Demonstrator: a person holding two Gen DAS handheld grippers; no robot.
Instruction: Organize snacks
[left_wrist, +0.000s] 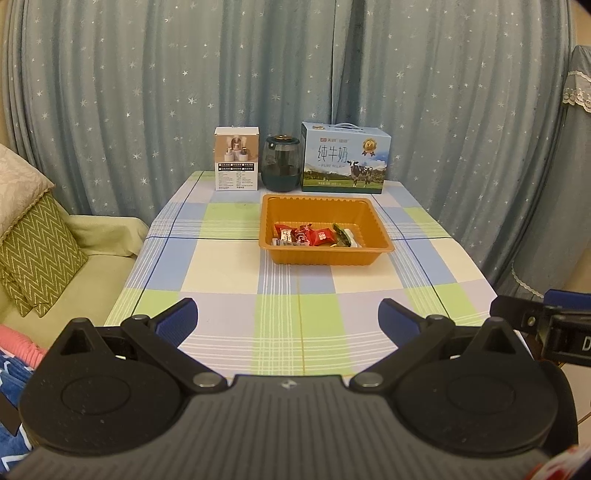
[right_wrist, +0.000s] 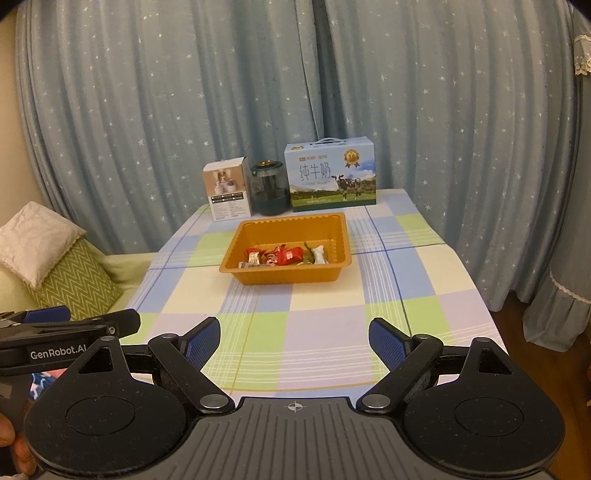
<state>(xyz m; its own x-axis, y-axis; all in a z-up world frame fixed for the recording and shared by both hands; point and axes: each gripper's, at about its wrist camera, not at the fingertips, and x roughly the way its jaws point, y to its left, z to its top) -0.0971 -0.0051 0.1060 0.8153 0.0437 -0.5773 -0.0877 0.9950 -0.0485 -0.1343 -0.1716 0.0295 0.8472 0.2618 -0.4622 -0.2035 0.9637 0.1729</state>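
Note:
An orange plastic tray sits mid-table on the checked cloth. Several wrapped snacks, red, white and green, lie inside it along its near wall. My left gripper is open and empty, held over the table's near edge, well short of the tray. My right gripper is open and empty at about the same distance from the tray. Each gripper shows at the edge of the other's view, the right one and the left one.
Behind the tray stand a white product box, a dark glass jar and a blue milk carton. Starry blue curtains hang behind. A sofa with a green cushion lies left of the table.

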